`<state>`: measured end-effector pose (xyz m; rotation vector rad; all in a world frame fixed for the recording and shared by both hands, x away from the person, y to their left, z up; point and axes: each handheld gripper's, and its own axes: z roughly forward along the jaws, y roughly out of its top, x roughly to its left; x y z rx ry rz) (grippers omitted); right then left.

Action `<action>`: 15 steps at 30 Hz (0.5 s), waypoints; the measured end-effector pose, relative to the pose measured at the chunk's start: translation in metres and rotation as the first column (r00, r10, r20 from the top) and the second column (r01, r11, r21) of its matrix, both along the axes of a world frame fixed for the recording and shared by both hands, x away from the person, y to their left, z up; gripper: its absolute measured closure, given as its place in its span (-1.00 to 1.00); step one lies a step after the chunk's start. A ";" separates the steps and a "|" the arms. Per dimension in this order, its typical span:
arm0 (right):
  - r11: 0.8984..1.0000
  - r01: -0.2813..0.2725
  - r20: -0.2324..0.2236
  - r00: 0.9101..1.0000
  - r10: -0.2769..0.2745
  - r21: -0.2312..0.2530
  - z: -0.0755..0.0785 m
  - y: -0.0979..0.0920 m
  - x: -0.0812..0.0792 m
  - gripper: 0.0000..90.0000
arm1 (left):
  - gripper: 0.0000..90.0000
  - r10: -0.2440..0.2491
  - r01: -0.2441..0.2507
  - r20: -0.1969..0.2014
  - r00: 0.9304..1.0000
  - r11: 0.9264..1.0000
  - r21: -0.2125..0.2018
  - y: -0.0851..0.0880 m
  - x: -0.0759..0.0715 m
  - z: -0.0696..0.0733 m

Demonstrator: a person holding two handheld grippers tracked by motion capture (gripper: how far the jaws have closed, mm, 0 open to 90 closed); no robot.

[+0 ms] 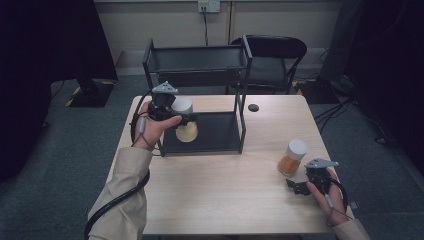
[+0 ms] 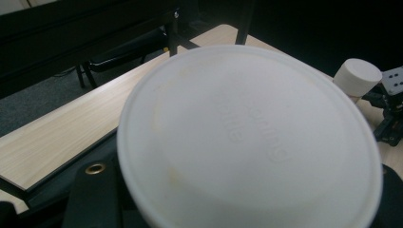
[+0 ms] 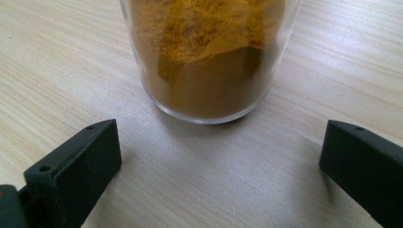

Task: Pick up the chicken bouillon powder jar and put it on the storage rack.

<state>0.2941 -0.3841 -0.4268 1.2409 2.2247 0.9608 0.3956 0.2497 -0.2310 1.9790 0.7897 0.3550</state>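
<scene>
My left gripper (image 1: 181, 119) is shut on a jar of pale yellow powder (image 1: 187, 132) and holds it off the surface at the front left of the black two-tier rack (image 1: 200, 60), over its lower shelf (image 1: 222, 132). The jar's white lid (image 2: 247, 137) looms large and close in the left gripper view. A second jar of orange powder (image 1: 293, 157) with a white lid stands on the table at the right. Just in front of it my right gripper (image 1: 299, 186) rests open. In the right gripper view that jar (image 3: 209, 61) stands beyond the spread fingers (image 3: 81, 166), untouched.
The rack stands at the back middle of the wooden table (image 1: 225, 200), its top shelf bare. A black chair (image 1: 275, 55) sits behind the table. A small dark round cap (image 1: 253, 107) lies on the table right of the rack.
</scene>
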 end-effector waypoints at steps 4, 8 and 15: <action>1.000 0.000 0.000 1.000 0.000 0.000 0.000 0.000 0.000 -1.00 | -0.24 -0.007 0.007 0.008 1.000 1.000 0.011 -0.001 0.001 0.012; 1.000 -0.001 0.000 1.000 0.001 0.000 0.000 0.000 0.000 -1.00 | -0.24 -0.013 0.013 0.014 1.000 1.000 0.006 0.000 0.002 0.023; 1.000 -0.002 0.000 1.000 0.002 -0.001 0.000 0.000 0.000 -1.00 | -0.24 -0.030 0.030 0.018 0.999 1.000 0.008 0.002 0.006 0.046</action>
